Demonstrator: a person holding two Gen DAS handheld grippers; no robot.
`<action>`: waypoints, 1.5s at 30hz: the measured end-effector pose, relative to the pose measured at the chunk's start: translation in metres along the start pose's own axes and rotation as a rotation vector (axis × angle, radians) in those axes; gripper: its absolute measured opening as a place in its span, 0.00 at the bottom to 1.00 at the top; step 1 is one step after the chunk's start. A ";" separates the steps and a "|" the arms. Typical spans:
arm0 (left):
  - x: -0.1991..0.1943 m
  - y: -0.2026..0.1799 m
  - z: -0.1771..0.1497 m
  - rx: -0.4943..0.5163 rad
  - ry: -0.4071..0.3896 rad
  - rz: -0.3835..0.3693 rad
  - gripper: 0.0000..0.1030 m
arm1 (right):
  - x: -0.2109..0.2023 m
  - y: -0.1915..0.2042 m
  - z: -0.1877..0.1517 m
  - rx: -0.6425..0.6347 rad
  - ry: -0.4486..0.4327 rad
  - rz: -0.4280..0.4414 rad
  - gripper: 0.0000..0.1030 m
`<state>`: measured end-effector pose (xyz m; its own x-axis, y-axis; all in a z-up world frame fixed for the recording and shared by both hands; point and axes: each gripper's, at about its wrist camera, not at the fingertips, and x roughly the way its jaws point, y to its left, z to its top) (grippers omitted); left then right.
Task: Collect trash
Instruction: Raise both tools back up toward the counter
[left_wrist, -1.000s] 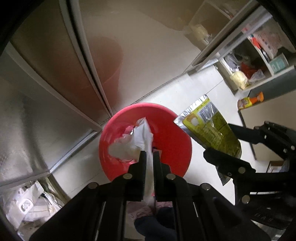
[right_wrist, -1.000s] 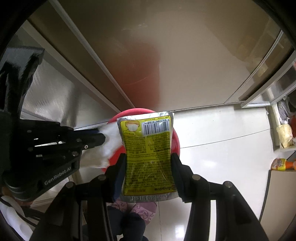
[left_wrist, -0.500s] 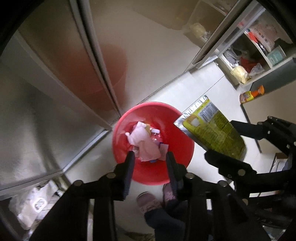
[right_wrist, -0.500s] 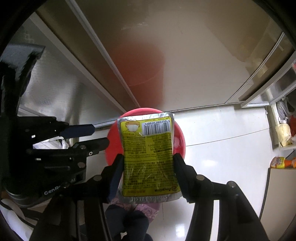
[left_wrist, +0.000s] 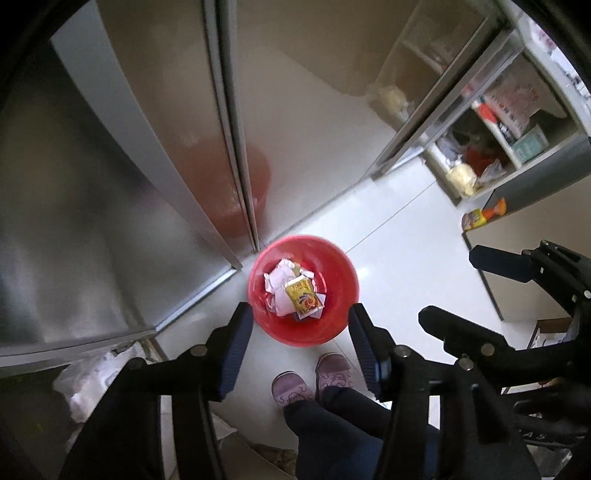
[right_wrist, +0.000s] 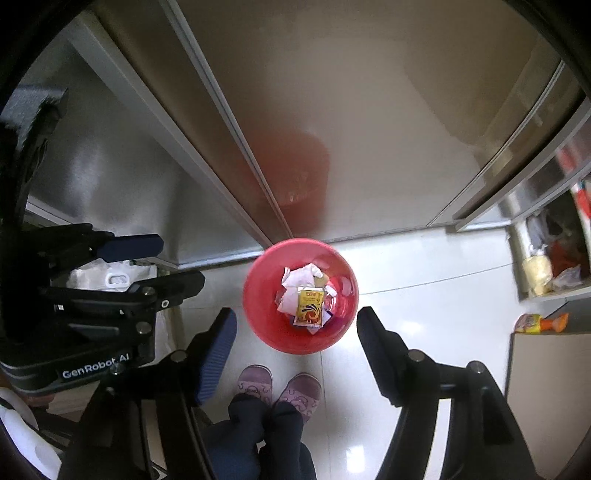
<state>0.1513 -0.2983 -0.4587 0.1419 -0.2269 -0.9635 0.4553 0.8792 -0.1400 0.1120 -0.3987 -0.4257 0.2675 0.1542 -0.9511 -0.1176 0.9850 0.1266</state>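
Note:
A red bin (left_wrist: 334, 328) stands on the white floor below both grippers; it also shows in the right wrist view (right_wrist: 258, 325). Inside lie a yellow snack packet (left_wrist: 302, 298) (right_wrist: 310, 307) and crumpled white tissue (left_wrist: 276, 277) (right_wrist: 298, 275). My left gripper (left_wrist: 301, 347) is open and empty, high above the bin. My right gripper (right_wrist: 297, 345) is open and empty, also high above it. The right gripper shows at the right of the left wrist view (left_wrist: 476, 291), and the left gripper at the left of the right wrist view (right_wrist: 159, 258).
Steel cabinet doors (left_wrist: 129, 166) rise right behind the bin. The person's purple slippers (right_wrist: 280, 387) stand just before it. Open shelves with packets (left_wrist: 480, 155) are at the right. A white plastic bag (left_wrist: 92, 384) lies at the lower left.
The left gripper opened and dropped the tissue into the bin. The right gripper then let go of the yellow packet, which now lies in the bin. Both grippers have risen.

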 end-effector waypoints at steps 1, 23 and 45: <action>-0.014 -0.001 0.003 -0.002 -0.011 0.002 0.51 | -0.012 0.002 0.003 -0.001 -0.010 -0.002 0.63; -0.336 0.064 0.032 -0.211 -0.345 0.228 0.71 | -0.261 0.114 0.114 -0.345 -0.376 0.092 0.69; -0.408 0.282 0.045 -0.504 -0.381 0.354 0.84 | -0.245 0.284 0.256 -0.594 -0.397 0.200 0.79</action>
<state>0.2611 0.0235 -0.0951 0.5441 0.0579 -0.8370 -0.1221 0.9925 -0.0107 0.2577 -0.1363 -0.0844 0.4992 0.4533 -0.7385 -0.6675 0.7446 0.0058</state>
